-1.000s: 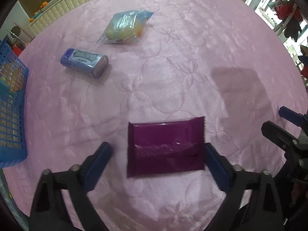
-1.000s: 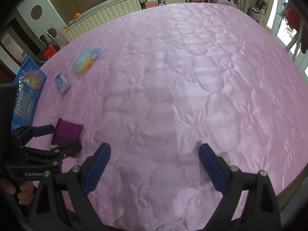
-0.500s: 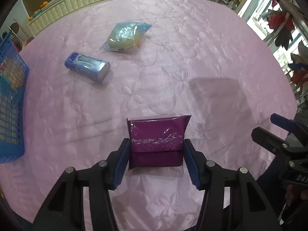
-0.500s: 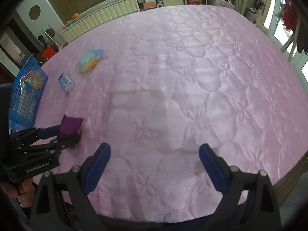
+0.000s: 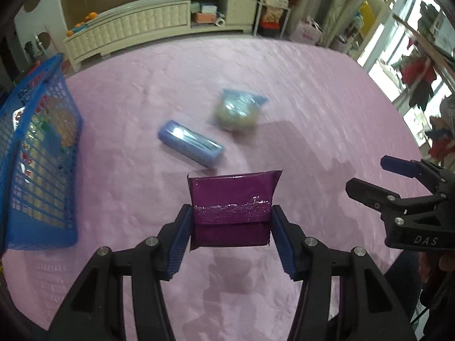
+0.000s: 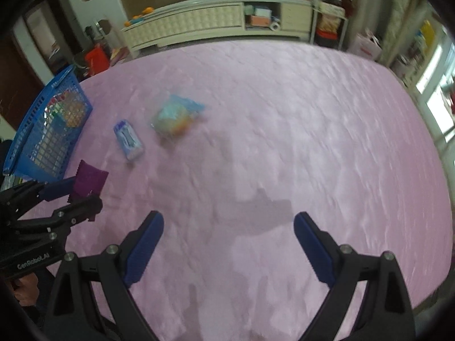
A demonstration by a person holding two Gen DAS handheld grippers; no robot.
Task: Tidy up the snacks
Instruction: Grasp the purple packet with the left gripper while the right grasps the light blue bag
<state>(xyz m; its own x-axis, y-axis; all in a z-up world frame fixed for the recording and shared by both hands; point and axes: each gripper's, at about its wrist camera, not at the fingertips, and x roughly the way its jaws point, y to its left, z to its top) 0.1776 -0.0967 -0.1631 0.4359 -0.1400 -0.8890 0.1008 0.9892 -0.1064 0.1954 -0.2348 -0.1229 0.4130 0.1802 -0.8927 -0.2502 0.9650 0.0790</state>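
Observation:
My left gripper (image 5: 231, 224) is shut on a purple snack packet (image 5: 231, 199) and holds it above the pink quilted cover (image 5: 312, 99). The packet also shows in the right wrist view (image 6: 89, 177), between the left gripper's fingers. A blue tube-shaped snack (image 5: 190, 143) and a clear bag with a yellowish snack (image 5: 239, 110) lie on the cover beyond it. A blue plastic basket (image 5: 37, 153) with several snacks inside stands at the left. My right gripper (image 6: 227, 233) is open and empty above the cover; it shows at the right of the left wrist view (image 5: 375, 176).
A long cream cabinet (image 5: 136, 25) with shelves runs behind the pink surface. A window and hanging clothes (image 5: 421, 74) are at the right. The cover's near right edge (image 6: 438, 278) drops off.
My left gripper closed on the purple packet and lifted it off the cover. Both views tilted up, and the basket came closer on the left.

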